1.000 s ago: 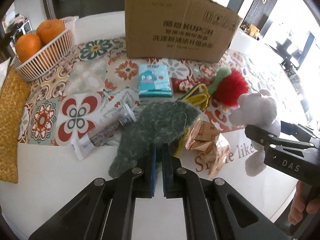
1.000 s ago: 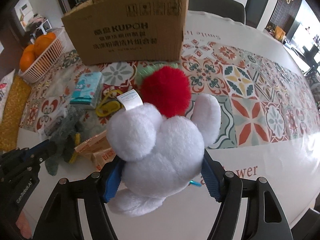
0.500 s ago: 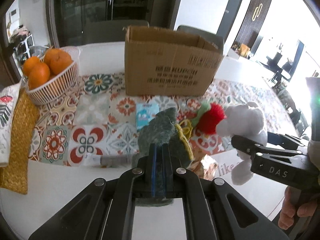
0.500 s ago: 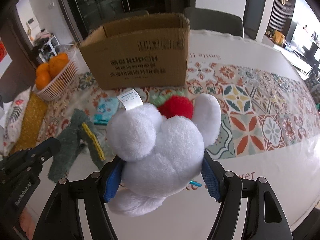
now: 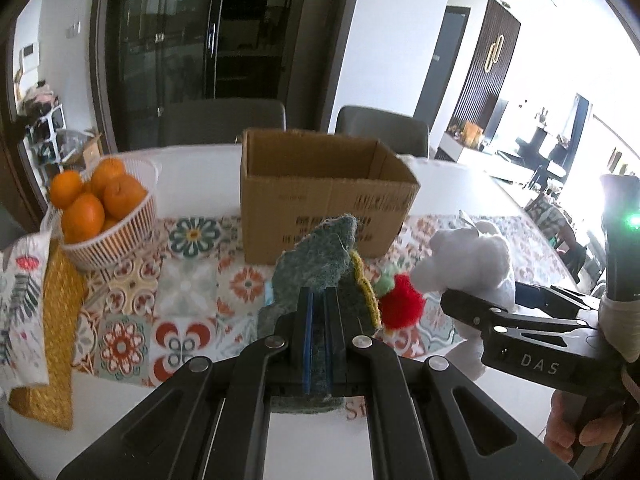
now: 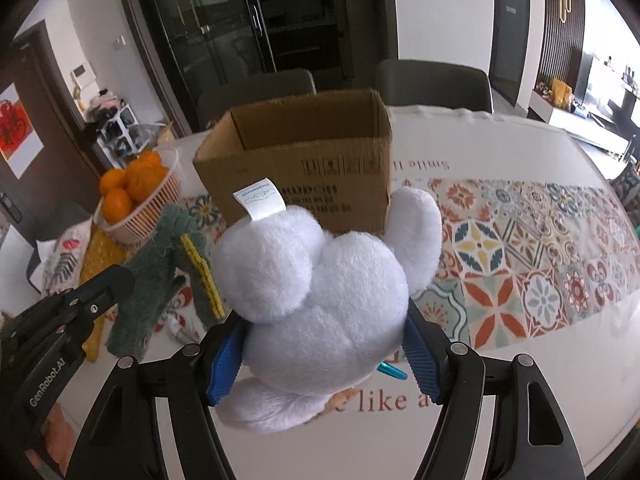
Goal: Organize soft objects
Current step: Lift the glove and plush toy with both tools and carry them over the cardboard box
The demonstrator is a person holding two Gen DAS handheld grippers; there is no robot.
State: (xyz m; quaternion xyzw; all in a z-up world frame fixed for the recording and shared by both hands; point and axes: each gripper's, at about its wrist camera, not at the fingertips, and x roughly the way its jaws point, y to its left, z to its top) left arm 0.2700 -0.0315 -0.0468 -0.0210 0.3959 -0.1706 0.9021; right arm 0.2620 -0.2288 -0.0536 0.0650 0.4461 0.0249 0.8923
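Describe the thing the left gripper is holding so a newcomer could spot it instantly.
Start at the open cardboard box on the patterned table runner. In front of it, the left gripper pinches a flat, fuzzy dark-green cloth with a yellow edge. Unlike the puffy white plush toy beside it, it hangs limp and thin.

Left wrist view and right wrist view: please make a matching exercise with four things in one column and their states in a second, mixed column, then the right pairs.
Things:
1. green plush
2. white plush
3. cardboard box
4. oranges

States:
A. piled in a white basket
B. held in the right tongs
C. top open, standing on the table
D. pinched in the left tongs

Pairs: 1-D, 2-B, 3-C, 4-A
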